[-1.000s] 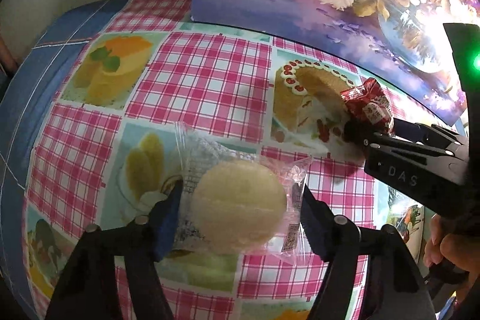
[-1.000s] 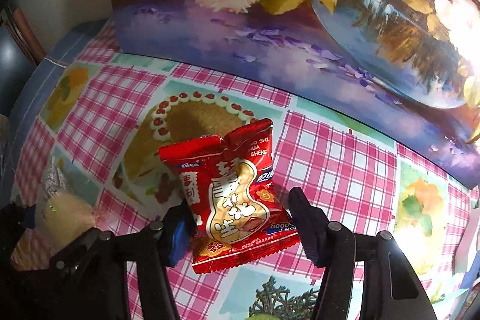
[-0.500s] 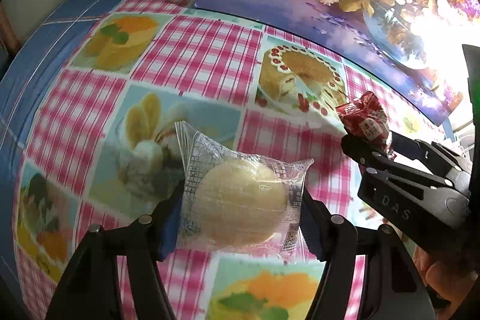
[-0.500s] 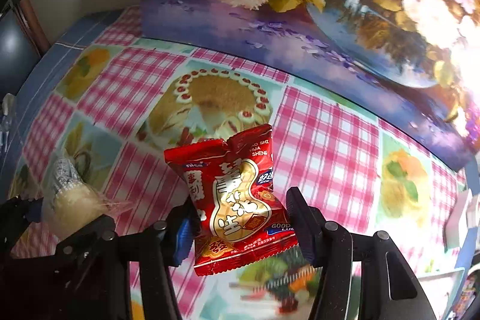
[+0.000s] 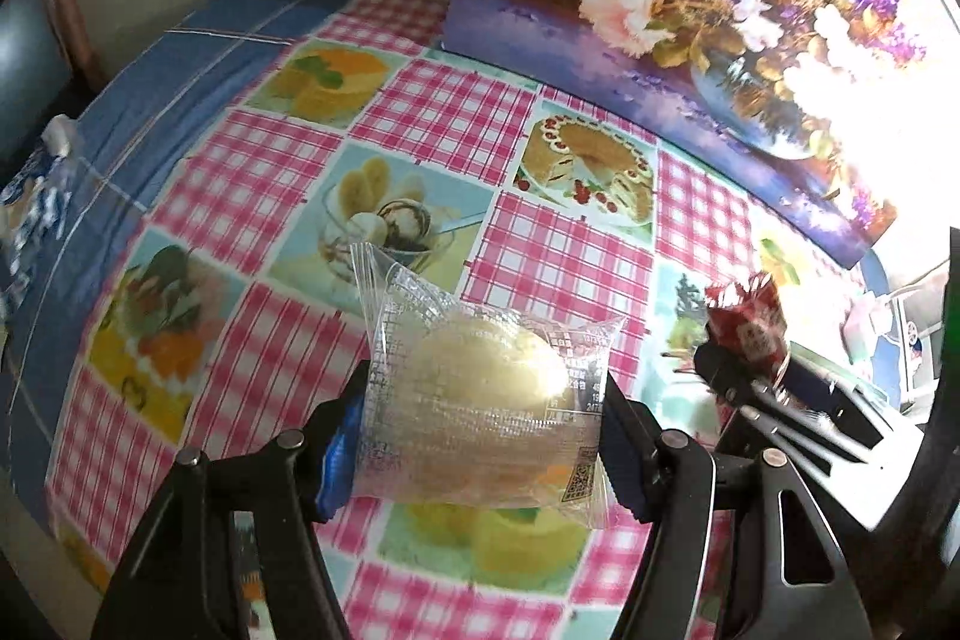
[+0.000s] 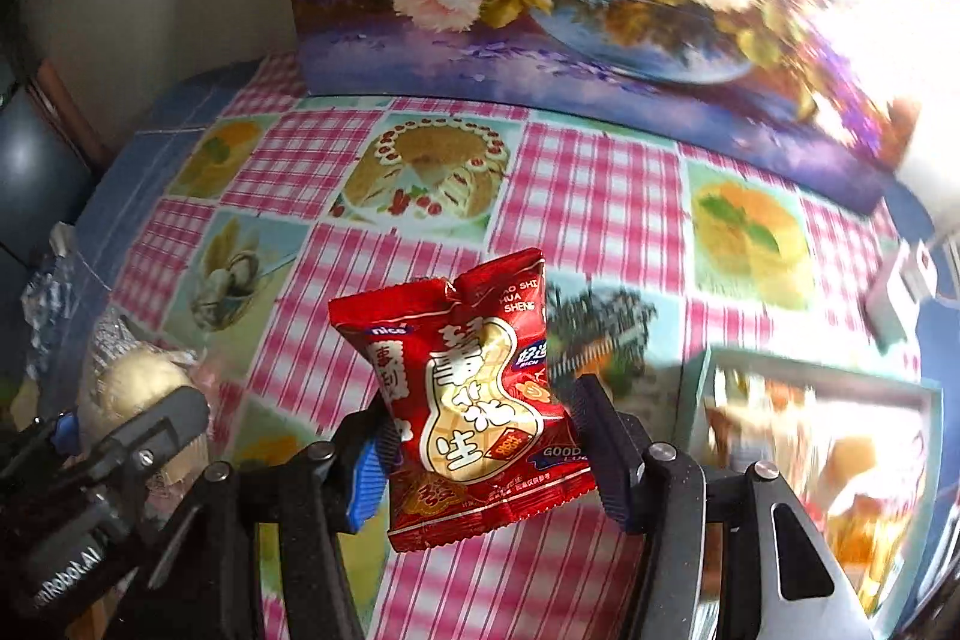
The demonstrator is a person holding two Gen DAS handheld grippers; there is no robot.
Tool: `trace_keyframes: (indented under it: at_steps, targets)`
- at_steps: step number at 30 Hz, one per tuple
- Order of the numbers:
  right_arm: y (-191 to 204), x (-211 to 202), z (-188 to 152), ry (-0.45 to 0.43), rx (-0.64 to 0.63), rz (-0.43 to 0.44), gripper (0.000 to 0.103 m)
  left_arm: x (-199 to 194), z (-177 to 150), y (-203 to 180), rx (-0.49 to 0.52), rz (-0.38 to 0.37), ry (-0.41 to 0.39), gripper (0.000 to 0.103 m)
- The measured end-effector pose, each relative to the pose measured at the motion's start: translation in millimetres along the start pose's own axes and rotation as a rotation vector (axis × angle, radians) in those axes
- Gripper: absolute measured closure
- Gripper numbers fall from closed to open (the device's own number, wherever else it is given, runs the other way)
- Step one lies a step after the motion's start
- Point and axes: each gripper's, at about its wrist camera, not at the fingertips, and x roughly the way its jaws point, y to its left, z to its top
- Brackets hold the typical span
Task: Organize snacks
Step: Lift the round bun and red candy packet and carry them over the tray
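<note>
Both tools have risen above the counter (image 5: 252,172): left tool (image 5: 483,421) grips the bun (image 5: 486,388), right tool (image 6: 480,451) grips the red packet (image 6: 468,394).

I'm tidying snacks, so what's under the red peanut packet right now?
The red peanut packet hangs in the right gripper above the checked tablecloth; the cloth directly beneath is hidden.
</note>
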Motion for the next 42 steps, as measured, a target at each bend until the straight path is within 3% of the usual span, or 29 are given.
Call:
trace_keyframes:
  at_steps: [6,18,33,42]
  targets:
    - [-11,-24,-27,-0.027,0.077,-0.010,0.043,-22,-21,-8,-0.017,0.015,-0.018,0.034]
    - [-38,-73,-83,-0.201,0.264,-0.038,0.043,-42,-59,-18,-0.018,0.066,-0.041,0.034]
    - [-95,-121,-84,-0.317,0.326,-0.105,0.043,-77,-54,-91,0.071,0.048,-0.132,0.034]
    - [-144,-146,-91,-0.362,0.383,-0.210,0.043,-79,-59,-143,0.171,0.024,-0.143,0.034]
